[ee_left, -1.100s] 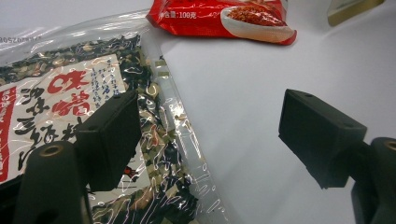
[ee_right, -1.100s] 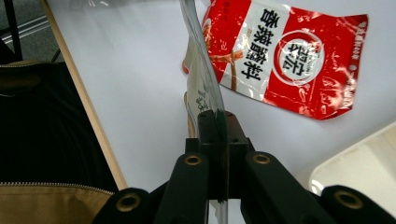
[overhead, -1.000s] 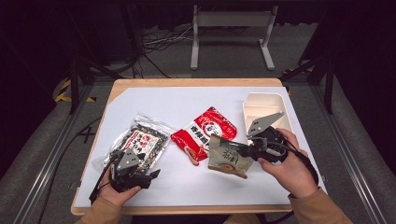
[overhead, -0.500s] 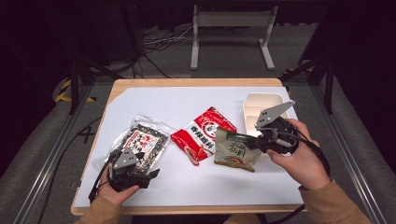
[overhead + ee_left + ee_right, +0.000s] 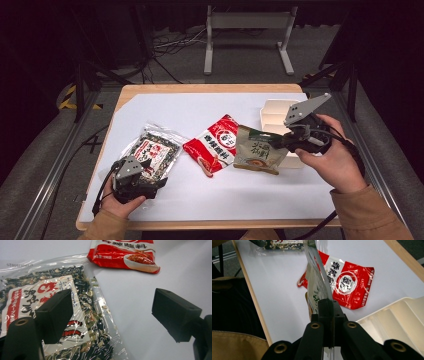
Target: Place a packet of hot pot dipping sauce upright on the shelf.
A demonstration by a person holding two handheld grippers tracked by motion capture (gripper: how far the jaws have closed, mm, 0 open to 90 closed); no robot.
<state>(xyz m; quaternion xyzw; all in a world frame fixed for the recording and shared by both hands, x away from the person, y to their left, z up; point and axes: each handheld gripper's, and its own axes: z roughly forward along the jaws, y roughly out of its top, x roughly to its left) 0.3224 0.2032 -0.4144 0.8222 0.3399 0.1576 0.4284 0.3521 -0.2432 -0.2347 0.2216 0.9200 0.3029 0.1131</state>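
Being pinched by its edge in the right tool (image 5: 283,141), the green pouch (image 5: 257,152) is being carried toward the tray (image 5: 274,107); left tool (image 5: 159,184) is being kept wide over the seaweed bag (image 5: 152,154).

The high view looks forward and down from above the person's side, taking in the whole tabletop (image 5: 210,195) and the floor beyond. The left gripper view rides low and close over the tabletop, looking along its jaws past the seaweed bag (image 5: 57,315) toward the red packet (image 5: 125,255). The right gripper view sits higher, tilted down along its jaws onto the red packet (image 5: 347,282) and tray (image 5: 397,320). All three views share the red packet (image 5: 216,143).
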